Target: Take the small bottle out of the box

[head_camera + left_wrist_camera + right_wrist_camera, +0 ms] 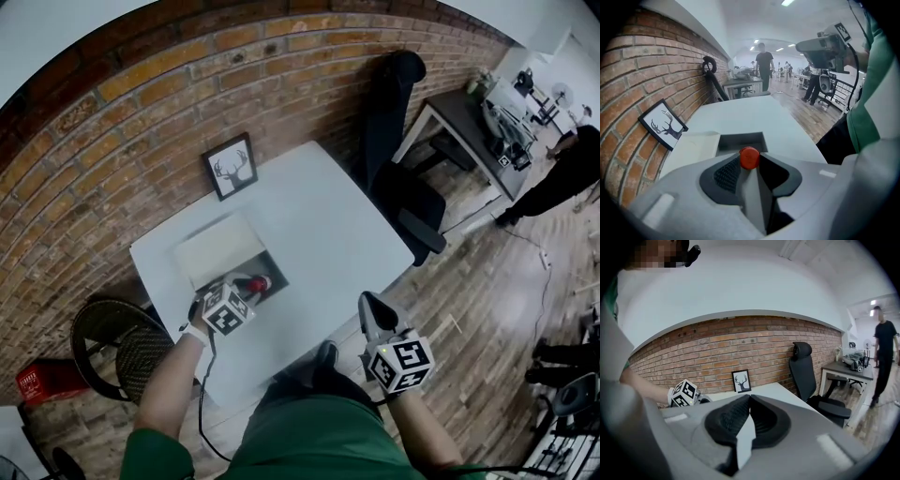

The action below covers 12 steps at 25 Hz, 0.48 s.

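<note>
A small bottle with a red cap (pixel 749 157) sits between my left gripper's (pixel 751 161) jaws, which are shut on it. In the head view the red cap (pixel 258 282) shows just past the left gripper (pixel 246 289), over the open box (pixel 273 263) on the white table (pixel 328 225). The box's pale lid (pixel 217 247) lies folded back toward the wall. In the left gripper view the box's grey inside (pixel 740 140) is right behind the cap. My right gripper (pixel 373 311) hangs off the table's near edge, shut with nothing in it, its tips (pixel 749 397) touching.
A framed deer picture (pixel 231 166) leans on the brick wall at the table's back. A black office chair (pixel 405 178) stands at the table's right, a wicker chair (pixel 120 345) at its left. Farther right are a desk (pixel 464 117) and a person in black (pixel 562 173).
</note>
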Tool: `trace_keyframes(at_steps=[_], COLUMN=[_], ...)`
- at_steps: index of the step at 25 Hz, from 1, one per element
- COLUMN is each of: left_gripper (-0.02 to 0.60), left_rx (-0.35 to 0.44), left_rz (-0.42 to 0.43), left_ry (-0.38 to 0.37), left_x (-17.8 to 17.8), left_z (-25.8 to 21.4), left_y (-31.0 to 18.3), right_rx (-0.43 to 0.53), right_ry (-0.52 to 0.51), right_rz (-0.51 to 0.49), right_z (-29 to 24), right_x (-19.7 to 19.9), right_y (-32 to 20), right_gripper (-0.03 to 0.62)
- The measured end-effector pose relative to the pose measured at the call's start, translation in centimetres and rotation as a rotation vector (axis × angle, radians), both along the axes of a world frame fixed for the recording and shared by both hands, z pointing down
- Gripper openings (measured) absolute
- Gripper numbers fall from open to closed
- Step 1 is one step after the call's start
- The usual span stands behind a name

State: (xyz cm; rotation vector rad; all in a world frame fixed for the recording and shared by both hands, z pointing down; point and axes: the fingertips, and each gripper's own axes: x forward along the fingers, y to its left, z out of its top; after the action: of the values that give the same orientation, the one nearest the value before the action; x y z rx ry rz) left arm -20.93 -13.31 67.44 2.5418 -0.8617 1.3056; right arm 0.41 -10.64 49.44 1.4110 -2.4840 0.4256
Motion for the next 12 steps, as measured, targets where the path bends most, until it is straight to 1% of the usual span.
trace_keyframes(at_steps=[3, 7, 12], left_gripper=[0.135, 0.135, 0.135], left_rx=[0.008, -0.004, -0.003], left_rz=[-0.024, -0.070, -0.103], left_ry=[-0.005, 0.009, 0.026], left_x=[-0.1, -0.5, -0.4], left_z=[-0.2, -0.2, -1.4], left_y=[-0.4, -0.6, -0.5], right_rx=[0.002, 0.008, 0.015], right_ry=[0.004, 0.000, -0.021], right_rz=[0.011, 0.027, 0.048], right_z=[-0.1, -0.2, -0.3], right_x=[0.3, 1.0, 2.4], right_y=[0.3, 0.3, -1.2], right_gripper=[0.003, 0.003, 0.003])
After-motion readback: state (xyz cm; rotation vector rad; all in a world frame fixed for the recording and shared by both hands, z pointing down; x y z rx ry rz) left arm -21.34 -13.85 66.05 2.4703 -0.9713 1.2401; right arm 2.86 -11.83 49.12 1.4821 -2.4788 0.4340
